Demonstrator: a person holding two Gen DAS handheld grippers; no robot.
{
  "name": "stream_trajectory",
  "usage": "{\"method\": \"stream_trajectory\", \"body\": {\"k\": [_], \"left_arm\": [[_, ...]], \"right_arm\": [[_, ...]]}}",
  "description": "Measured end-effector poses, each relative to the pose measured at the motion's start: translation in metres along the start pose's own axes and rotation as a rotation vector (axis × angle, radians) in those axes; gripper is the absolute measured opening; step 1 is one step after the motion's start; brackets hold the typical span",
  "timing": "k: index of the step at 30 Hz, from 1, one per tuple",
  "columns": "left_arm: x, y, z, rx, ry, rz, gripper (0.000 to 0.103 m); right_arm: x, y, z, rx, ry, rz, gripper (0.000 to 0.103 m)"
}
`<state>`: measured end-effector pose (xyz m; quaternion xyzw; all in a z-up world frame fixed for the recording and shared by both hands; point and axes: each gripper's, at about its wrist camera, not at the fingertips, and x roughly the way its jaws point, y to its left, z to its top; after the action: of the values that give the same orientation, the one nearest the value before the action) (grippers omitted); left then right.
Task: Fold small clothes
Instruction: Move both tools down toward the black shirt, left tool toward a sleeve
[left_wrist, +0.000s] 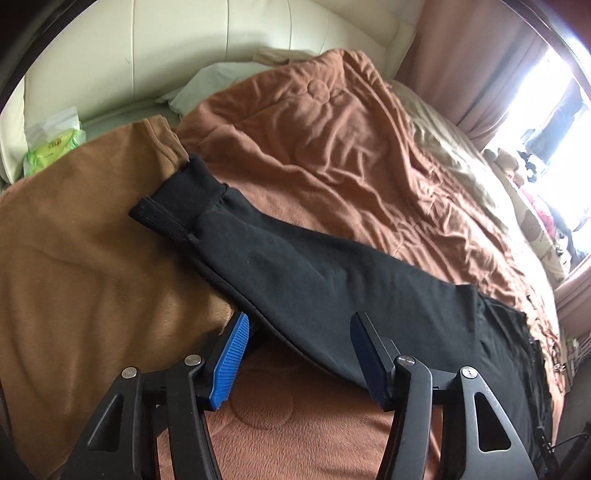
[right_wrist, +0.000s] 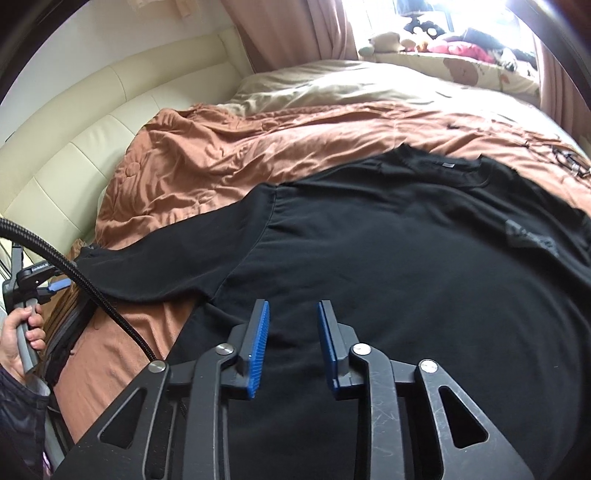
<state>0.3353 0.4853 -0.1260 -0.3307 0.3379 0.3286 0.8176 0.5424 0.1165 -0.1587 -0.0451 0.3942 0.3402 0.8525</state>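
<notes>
A black sweatshirt (right_wrist: 406, 266) lies flat on a rust-brown blanket (right_wrist: 207, 162), collar (right_wrist: 461, 177) at the far side. Its sleeve (left_wrist: 295, 266) runs up and left to a ribbed cuff (left_wrist: 166, 214) that rests on a brown pillow (left_wrist: 81, 251). My left gripper (left_wrist: 301, 325) is open wide at the sleeve's near edge, with the cloth just beyond its blue pads (left_wrist: 231, 354). Held low over the sweatshirt body near the armpit seam, my right gripper (right_wrist: 294, 306) is open with nothing between its fingers. The right wrist view also shows the sleeve (right_wrist: 147, 266) stretching left.
A cream padded headboard (left_wrist: 184, 48) lines the far side. A green tissue pack (left_wrist: 51, 144) sits beside the pillow. Beige bedding (right_wrist: 351, 85), plush toys (right_wrist: 406, 40) and pink curtains (right_wrist: 288, 29) are by the window. A hand (right_wrist: 18, 332) holds a gripper handle; a black cable (right_wrist: 92, 295) crosses nearby.
</notes>
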Motion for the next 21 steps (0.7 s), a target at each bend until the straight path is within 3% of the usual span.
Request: {"method": "stream_trajectory", "body": {"k": [4,6,8,9,12,14,21], "left_arm": [[0.02,-0.005,-0.003,0.027,0.027,0.074,0.057],[0.03,-0.005,-0.002,0.025,0.045,0.096,0.046],[0.036,-0.002,0.0,0.005,0.054,0.09,0.019],[0.034,-0.001,0.001,-0.012,0.049,0.076,0.016],[0.022,-0.006,0.004,-0.017,0.011,0.05,0.012],[0.016,-0.013,0.006,-0.01,0.005,0.022,0.009],[-0.007,-0.037,0.025,0.007,-0.06,-0.113,0.007]], "right_arm": [[0.016,0.0,0.002,0.025,0.02,0.019,0.023],[0.024,0.002,0.002,0.033,0.03,0.029,0.023],[0.034,0.006,0.003,0.037,0.042,0.038,0.023],[0.038,0.007,0.004,0.041,0.048,0.043,0.023],[0.051,0.011,0.006,0.052,0.062,0.059,0.023],[0.062,0.014,0.008,0.065,0.082,0.073,0.016],[0.096,0.029,0.02,0.096,0.144,0.111,0.009]]}}
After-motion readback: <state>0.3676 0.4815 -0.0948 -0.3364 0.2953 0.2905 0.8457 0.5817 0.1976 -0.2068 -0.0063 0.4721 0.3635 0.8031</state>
